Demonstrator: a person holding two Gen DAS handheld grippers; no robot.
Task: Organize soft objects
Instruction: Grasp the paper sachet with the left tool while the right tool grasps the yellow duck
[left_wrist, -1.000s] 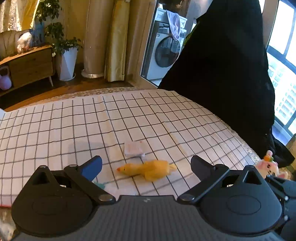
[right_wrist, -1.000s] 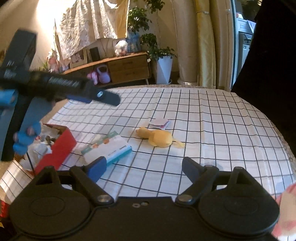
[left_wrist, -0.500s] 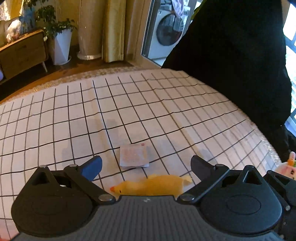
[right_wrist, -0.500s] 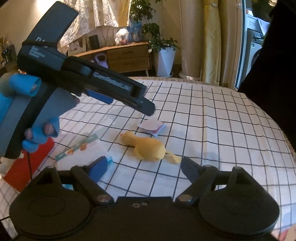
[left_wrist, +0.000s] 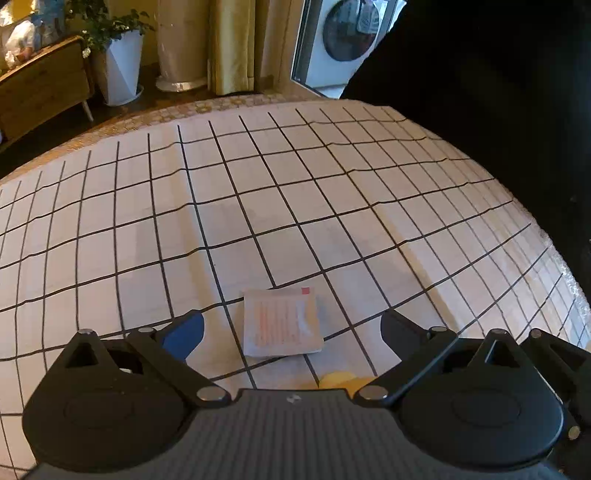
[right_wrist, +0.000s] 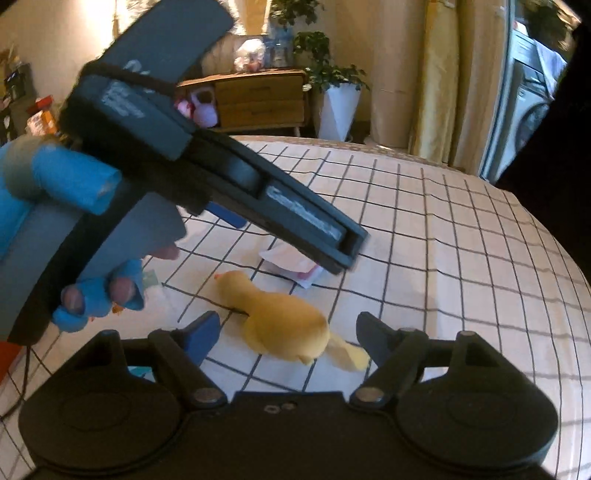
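we centre the right hand-held gripper (right_wrist: 288, 332), jaws apart and closing, around the yellow duck (right_wrist: 284, 325); left hand-held gripper (left_wrist: 291, 325) stays apart over the packet (left_wrist: 280, 321).

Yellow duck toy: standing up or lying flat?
Lying flat: the yellow duck toy is stretched along the checked cloth, its beak toward the packet.

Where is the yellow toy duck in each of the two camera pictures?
Left wrist view: only a sliver of the yellow toy duck peeks out at the bottom centre, above the gripper body.
Right wrist view: the duck lies in full view, lower centre, between the fingertips.
Shared landmark: the small paper packet just beyond it on the checked cloth.
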